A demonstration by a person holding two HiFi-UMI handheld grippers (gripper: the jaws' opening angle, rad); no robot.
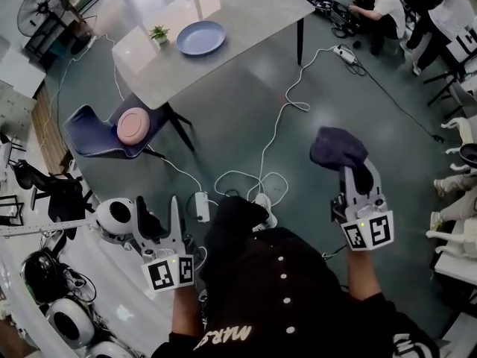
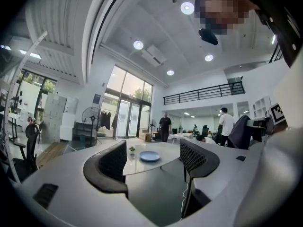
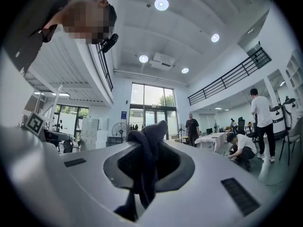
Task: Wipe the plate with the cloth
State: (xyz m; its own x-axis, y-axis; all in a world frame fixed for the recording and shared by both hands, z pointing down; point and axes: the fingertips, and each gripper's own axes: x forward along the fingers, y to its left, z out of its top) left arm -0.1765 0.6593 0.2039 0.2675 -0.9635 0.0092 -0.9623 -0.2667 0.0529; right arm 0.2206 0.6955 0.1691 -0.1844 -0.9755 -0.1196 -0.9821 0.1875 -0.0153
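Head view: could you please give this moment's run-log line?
left gripper open, empty | right gripper shut on dark cloth | blue plate on table

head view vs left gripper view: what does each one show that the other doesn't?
Head view only: a pink plate lying on a dark chair.
Left gripper view only: glass doors, ceiling lights, an upper-level railing.
Both: the left claw, jaws apart with nothing between them, and the blue plate beside a small plant on the table.
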